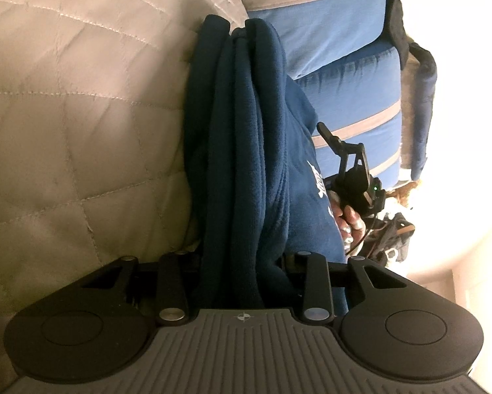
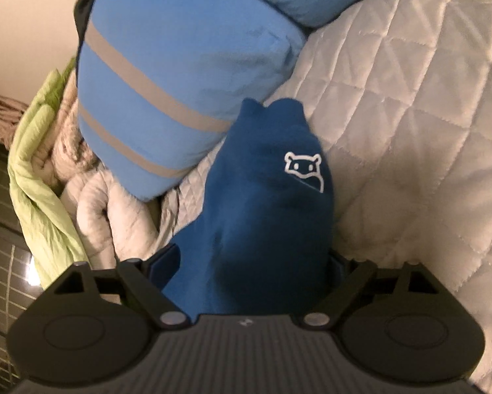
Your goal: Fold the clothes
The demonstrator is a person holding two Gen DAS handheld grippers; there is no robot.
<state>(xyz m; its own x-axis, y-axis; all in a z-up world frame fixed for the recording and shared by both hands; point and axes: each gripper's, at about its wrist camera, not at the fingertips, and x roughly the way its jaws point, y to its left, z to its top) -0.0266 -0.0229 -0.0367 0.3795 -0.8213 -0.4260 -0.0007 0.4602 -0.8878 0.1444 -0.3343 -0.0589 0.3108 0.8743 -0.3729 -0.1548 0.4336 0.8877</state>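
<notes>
the left gripper has its jaws drawn fairly close together and pinched on a thick bunch of the dark blue fleece garment, several folds stacked side by side and running straight out from between the fingers; that reads as a firm hold on gathered layers, likely so one edge stays together while the other side is handled. the right gripper stands much wider, with the same blue garment filling the space between its fingers; the cloth reaches both sides, but the fingertips are hidden behind it and i cannot tell whether the pads really press or only flank it. the white bear-like logo faces the right wrist camera, so this end shows the garment's printed face, and the fabric rises toward the lens, suggesting it is lifted, not lying flat. in the left wrist view the right gripper shows off to the side, with the person's hand around its grip, close beside the cloth. outward from the garment lies the pale quilted bedspread under it, a blue pillow with grey stripes just beside and apparently touching its far end, and a green quilt bundled at the bed's edge. the fold looks only partly made.
</notes>
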